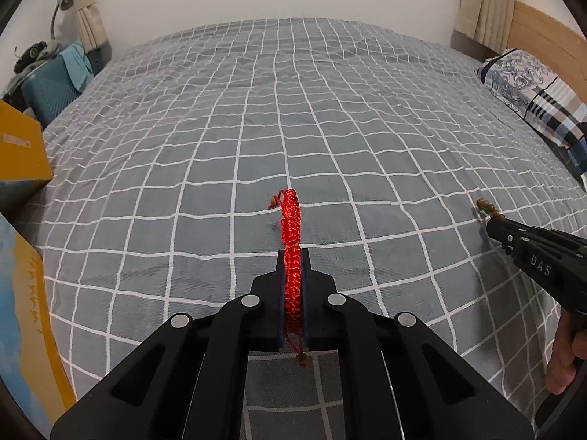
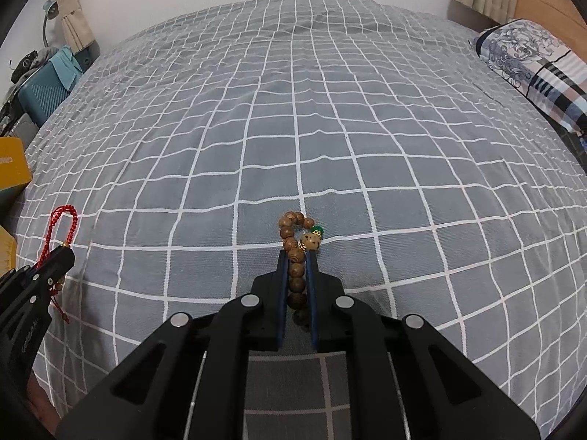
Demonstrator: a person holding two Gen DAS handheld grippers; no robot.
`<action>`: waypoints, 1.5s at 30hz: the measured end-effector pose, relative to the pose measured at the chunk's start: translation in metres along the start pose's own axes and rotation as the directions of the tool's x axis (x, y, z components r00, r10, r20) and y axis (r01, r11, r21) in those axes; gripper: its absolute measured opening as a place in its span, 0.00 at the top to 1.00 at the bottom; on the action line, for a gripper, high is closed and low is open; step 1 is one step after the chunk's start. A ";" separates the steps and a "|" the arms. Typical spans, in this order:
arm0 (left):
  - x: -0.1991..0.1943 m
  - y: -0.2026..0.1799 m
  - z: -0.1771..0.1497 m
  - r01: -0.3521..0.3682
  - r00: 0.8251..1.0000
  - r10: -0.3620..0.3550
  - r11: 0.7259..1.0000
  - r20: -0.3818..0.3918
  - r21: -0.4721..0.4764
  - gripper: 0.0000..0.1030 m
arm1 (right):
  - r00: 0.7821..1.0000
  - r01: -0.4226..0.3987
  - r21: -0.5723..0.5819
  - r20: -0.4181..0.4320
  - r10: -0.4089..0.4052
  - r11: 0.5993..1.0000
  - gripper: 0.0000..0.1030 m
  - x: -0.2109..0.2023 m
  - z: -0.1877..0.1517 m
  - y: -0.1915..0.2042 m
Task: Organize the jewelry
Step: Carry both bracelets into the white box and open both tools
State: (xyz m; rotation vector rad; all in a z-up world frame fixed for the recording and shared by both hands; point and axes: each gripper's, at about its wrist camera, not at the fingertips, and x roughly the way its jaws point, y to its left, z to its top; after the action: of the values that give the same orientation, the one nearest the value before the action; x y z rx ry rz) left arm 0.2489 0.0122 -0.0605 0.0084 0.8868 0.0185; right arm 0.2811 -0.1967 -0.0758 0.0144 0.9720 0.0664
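1. The left gripper (image 1: 292, 256) is closed on a red braided bracelet (image 1: 291, 227). Both blue-lined fingers (image 1: 281, 286) press flat against the cord, which runs up the narrow gap between them.
2. The bracelet's loop stands out past the fingertips, above the grey checked bedspread (image 1: 256, 128). A small bead sits at the top of the loop, and a thin cord tail with a bead on its end hangs out behind the fingers.
3. The right gripper (image 2: 297, 256) is closed on a string of brown wooden beads (image 2: 296, 271). One row of beads is squeezed between its blue-lined fingers (image 2: 282, 293).
4. The rest of the string curls out past the fingertips, with a green bead (image 2: 317, 230) and a pale speckled bead (image 2: 311, 240) on the side toward the pillow. Whether the curl touches the bedspread is not clear.
5. Both grippers tilt steeply down toward the bedspread, over its near part.
6. In the left wrist view the right gripper comes in from the pillow side, and a hand (image 1: 563, 359) is wrapped round its handle.
7. In the right wrist view the left gripper sits on the side away from the pillow, the red loop standing above its tip.
8. A patterned pillow (image 1: 535, 91) lies at the bedspread's right edge, against a wooden headboard (image 1: 543, 29).
9. A yellow box (image 1: 22, 146) sits at the opposite edge of the bedspread.
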 end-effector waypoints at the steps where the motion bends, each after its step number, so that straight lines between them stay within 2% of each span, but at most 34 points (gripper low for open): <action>1: -0.001 0.000 0.000 0.000 1.000 0.000 1.000 0.001 0.001 0.95 | 1.000 0.002 -0.001 0.003 -0.002 1.000 0.92 -0.002 0.000 0.000; 20: -0.039 0.004 0.003 -0.003 0.998 0.004 1.000 0.069 -0.014 0.95 | 0.993 0.034 -0.028 0.110 -0.031 0.999 0.92 -0.048 -0.001 0.014; 31: -0.077 0.013 0.004 -0.013 0.992 0.016 0.999 0.122 -0.030 0.95 | 0.980 0.050 -0.057 0.197 -0.038 0.997 0.92 -0.088 -0.005 0.033; 37: -0.096 0.022 0.002 -0.011 0.992 0.017 0.999 0.122 -0.049 0.95 | 0.972 0.056 -0.058 0.233 -0.041 0.997 0.92 -0.117 -0.013 0.048; 45: -0.138 0.048 0.000 -0.035 0.987 0.045 0.997 0.154 -0.066 0.95 | 0.967 0.015 -0.081 0.255 0.006 0.997 0.92 -0.149 -0.015 0.083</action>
State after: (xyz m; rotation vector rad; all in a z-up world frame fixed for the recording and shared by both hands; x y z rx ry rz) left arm 0.1616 0.0575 0.0470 -0.0315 0.7299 0.0823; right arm 0.1803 -0.1240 0.0422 -0.0546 0.7109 0.0978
